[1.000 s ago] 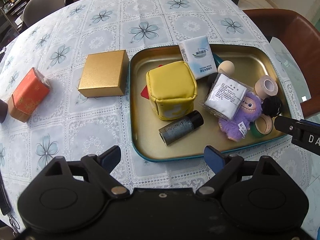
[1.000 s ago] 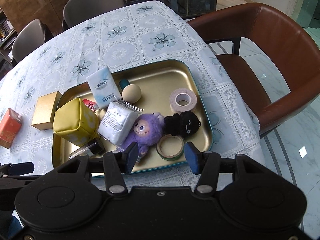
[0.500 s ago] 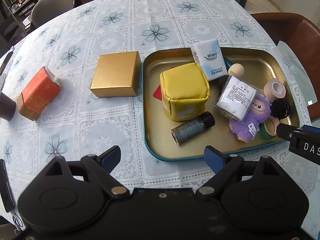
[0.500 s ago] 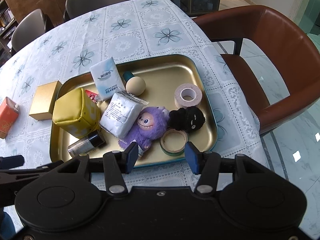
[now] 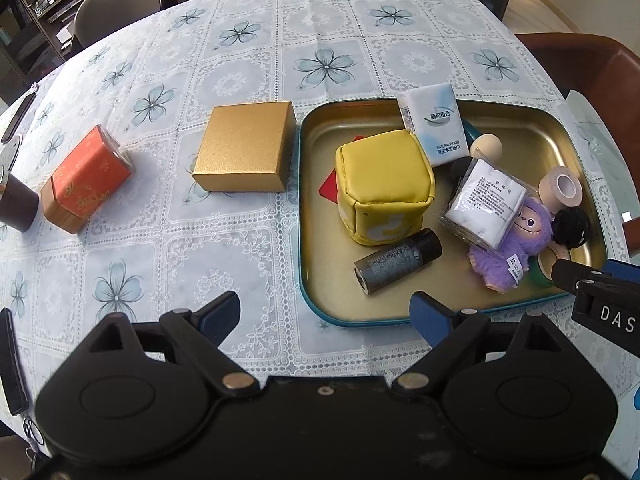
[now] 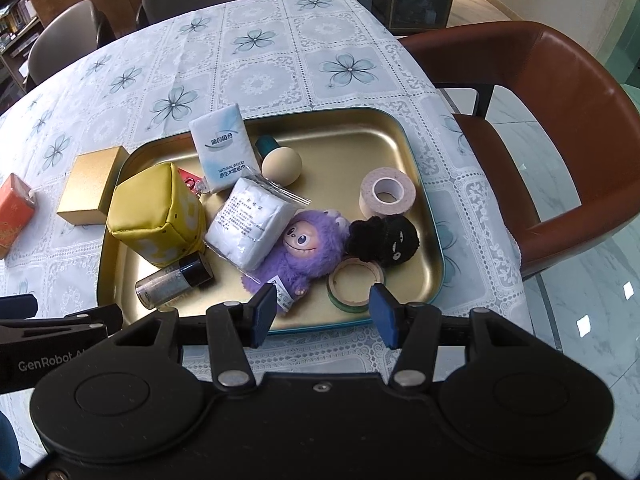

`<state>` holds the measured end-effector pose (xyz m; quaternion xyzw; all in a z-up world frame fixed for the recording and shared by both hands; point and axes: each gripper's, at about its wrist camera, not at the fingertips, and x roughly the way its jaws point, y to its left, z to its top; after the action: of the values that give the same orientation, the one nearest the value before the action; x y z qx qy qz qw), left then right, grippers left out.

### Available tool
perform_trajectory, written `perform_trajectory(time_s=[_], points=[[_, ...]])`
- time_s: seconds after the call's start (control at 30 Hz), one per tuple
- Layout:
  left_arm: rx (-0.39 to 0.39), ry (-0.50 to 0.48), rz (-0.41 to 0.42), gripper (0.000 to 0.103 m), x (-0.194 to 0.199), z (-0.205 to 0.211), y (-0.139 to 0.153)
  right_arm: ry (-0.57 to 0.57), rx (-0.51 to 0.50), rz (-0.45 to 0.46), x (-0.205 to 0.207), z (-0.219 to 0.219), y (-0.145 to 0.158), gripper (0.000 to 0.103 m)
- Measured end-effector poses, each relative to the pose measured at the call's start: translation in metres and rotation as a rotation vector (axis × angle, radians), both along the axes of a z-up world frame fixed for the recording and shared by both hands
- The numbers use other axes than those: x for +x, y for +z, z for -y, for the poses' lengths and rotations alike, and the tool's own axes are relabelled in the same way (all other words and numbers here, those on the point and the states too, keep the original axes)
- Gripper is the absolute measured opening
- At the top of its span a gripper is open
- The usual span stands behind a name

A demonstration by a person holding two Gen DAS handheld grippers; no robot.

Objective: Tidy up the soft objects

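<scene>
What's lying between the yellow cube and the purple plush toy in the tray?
A clear packet of white cotton pads lies between the yellow cube and the purple plush toy, overlapping the toy; the right wrist view shows it best.

- The left black plastic tool [image 5: 324, 314] has a broad matte body with two round raised discs, and two angled link arms that end in blue pads.
- Silver screws sit at the link pivots.
- The right black plastic tool [image 6: 323, 312] is built the same, with blue pads [image 6: 262, 311].
- White lettering shows on each tool's side: "DAS" on the right one, "GenRobot" on the left one.
</scene>
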<state>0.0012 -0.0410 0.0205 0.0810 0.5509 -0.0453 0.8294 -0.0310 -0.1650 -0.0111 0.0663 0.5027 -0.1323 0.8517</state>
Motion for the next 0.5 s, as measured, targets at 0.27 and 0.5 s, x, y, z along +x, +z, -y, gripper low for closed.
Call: perform_trajectory(time_s=[0.27,0.5], points=[[0.012,-0.004,0.007,0.092,0.0000,0.0007,0.0006,0.021,-0.028,-0.014,0.0036,-0.0053,-0.0021,0.052],[0.011,0.000,0.008,0.093,-0.0005,-0.0022,-0.0005,0.036,-0.032,-0.019,0.0055,-0.0093,-0.0037,0.052]])
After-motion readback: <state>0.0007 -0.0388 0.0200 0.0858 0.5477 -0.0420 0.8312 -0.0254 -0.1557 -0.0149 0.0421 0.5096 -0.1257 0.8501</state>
